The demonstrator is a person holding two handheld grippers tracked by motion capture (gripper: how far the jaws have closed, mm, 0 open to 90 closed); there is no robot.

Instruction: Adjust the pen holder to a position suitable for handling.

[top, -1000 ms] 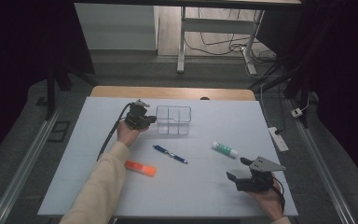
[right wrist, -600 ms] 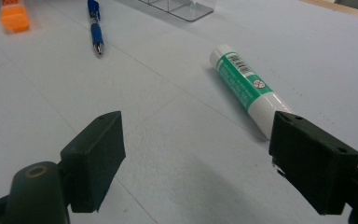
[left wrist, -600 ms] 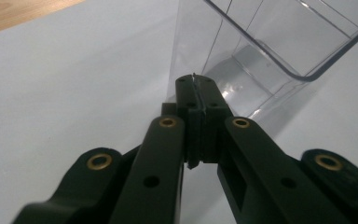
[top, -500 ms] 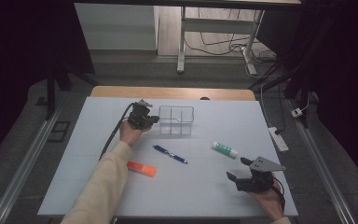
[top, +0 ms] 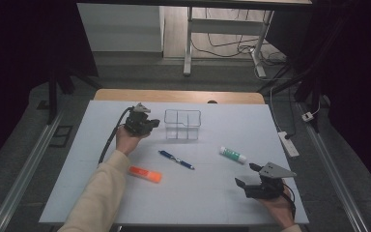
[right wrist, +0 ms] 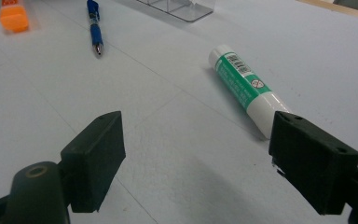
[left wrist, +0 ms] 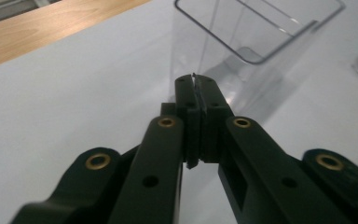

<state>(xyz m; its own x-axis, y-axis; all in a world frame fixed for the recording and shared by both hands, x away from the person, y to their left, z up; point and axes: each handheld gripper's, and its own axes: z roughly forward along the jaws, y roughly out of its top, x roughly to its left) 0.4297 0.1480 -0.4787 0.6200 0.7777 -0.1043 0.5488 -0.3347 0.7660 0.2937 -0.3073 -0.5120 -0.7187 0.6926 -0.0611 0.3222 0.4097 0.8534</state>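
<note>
Holding the left gripper just left of the clear divided box, we keep its jaws pressed together on nothing, their tips close beside the box's near wall. Our right gripper rests at the table's near right corner with its jaws spread wide and empty. Before them lies the green-and-white glue stick, and farther off the blue pen and the orange highlighter.
</note>
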